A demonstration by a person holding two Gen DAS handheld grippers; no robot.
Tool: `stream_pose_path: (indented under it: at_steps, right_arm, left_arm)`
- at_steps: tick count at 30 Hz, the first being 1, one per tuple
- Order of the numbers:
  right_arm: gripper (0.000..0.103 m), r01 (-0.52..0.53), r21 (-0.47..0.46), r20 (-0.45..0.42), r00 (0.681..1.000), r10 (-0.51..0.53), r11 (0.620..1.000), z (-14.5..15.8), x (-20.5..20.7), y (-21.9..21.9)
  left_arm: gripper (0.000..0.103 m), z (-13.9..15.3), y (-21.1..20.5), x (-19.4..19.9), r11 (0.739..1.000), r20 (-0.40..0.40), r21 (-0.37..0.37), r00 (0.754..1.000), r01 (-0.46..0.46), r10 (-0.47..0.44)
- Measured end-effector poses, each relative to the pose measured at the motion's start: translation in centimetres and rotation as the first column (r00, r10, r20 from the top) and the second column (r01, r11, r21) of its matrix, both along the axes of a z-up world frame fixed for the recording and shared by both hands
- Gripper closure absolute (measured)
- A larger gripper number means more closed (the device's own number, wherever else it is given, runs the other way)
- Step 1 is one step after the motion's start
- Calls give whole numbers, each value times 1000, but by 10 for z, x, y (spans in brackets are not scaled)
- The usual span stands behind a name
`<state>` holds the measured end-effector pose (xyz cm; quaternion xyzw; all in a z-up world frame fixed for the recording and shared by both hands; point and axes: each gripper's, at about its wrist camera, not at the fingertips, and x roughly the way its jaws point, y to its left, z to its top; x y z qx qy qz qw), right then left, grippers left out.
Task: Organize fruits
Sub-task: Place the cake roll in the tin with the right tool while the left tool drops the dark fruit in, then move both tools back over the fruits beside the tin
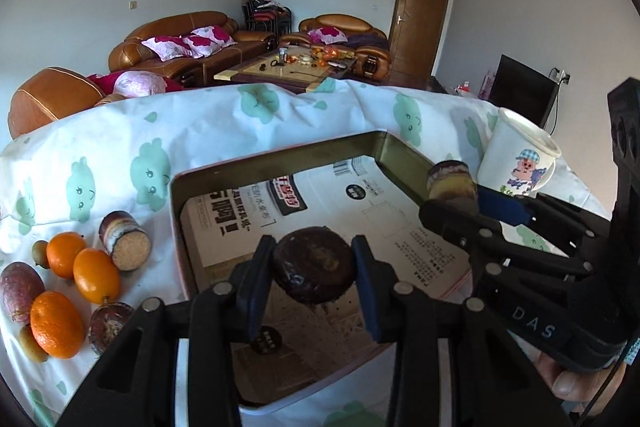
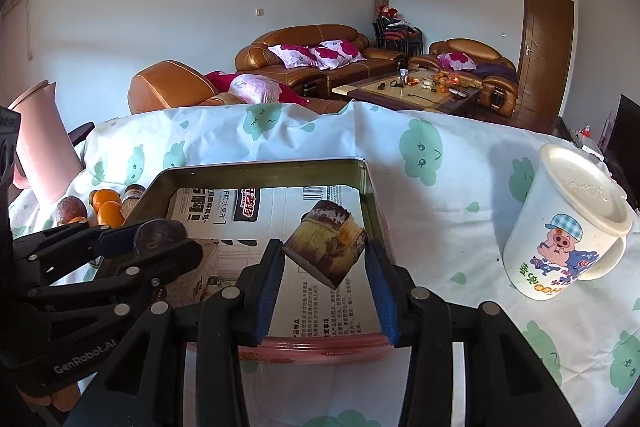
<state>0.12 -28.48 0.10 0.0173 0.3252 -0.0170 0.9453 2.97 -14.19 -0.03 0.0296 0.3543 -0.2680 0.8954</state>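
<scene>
Left gripper (image 1: 314, 267): seen at the lower centre of the left wrist view, its blue pads clamped on a dark round piece (image 1: 315, 264), which is held above the tin.
Right gripper (image 2: 325, 254): seen at the lower centre of the right wrist view, closed on a cut cane-like piece (image 2: 325, 247) with a yellowish, purple-streaked skin; the piece is held tilted, one corner pointing down.
Dark round piece: its kind is hard to tell, possibly a cane section seen end-on.
Tin (image 2: 370, 203): a rectangular metal tray is seen under both grippers at the middle of each view, lined with printed paper (image 1: 340, 199); both held pieces are above its inside.
Loose fruit: at the lower left of the left wrist view, three oranges (image 1: 56, 323) are laid beside a purple passion fruit (image 1: 20, 289), a cut cane section (image 1: 126, 245) and small brownish fruits, all on the cloth just outside the tin's left wall.
Tablecloth (image 2: 440, 187): white with green cloud faces, spread under everything.
Mug (image 2: 568, 223): a lidded white mug with a cartoon pig is stood at the right of the tin, apart from it.
Pink container (image 2: 38, 155): seen at the left edge of the right wrist view, beyond the fruit.
Background: brown leather sofas (image 1: 188, 41) and a coffee table (image 1: 280, 67) are placed in the upper middle.
</scene>
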Motion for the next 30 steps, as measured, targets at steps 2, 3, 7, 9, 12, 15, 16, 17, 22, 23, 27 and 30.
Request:
stream_pose_path:
  at_steps: [2,3,7,9,12,15,16,17,22,23,27,30]
  right_arm:
    - [59,-4,2,-4,1000,4,1000,-2,0,0]
    - [58,-6,3,-8,1000,6,1000,-3,1,1]
    - [58,-7,11,-31,999,8,1000,-7,4,-3]
    - [58,-4,18,-26,1000,4,1000,-7,3,-4]
    - [58,0,35,-26,1000,1,999,-7,3,-6]
    - [54,0,55,-20,1000,1,998,-6,2,-6]
    - [53,1,64,-16,1000,0,998,-6,1,-7]
    - [53,3,74,-11,1000,-3,997,-5,0,-8]
    - [40,52,110,73,996,-60,993,7,-9,-18]
    - [35,64,125,101,992,-77,990,10,-13,-21]
    - [18,98,173,205,970,-133,980,20,-27,-29]
    - [18,127,161,217,963,-161,979,21,-29,-28]
  left_arm:
    - [63,-4,-3,1,1000,-16,12,1000,-3,3]
    - [63,-5,-4,3,1000,-23,21,1000,-5,5]
    - [63,-6,-4,3,1000,-18,27,1000,-11,12]
    - [63,-7,-4,3,999,-16,35,1000,-13,14]
    - [61,-7,-5,3,999,-11,46,1000,-24,24]
    - [56,-6,-2,2,998,5,38,999,-48,48]
    - [52,-5,0,1,998,13,32,998,-55,54]
    - [48,-4,2,0,997,24,30,998,-67,66]
    - [5,11,14,-12,992,117,-5,985,-126,125]
    - [1,15,18,-14,991,135,-18,981,-136,137]
    - [0,26,28,-18,987,170,-38,972,-156,160]
    - [0,27,36,-18,982,188,-34,964,-188,191]
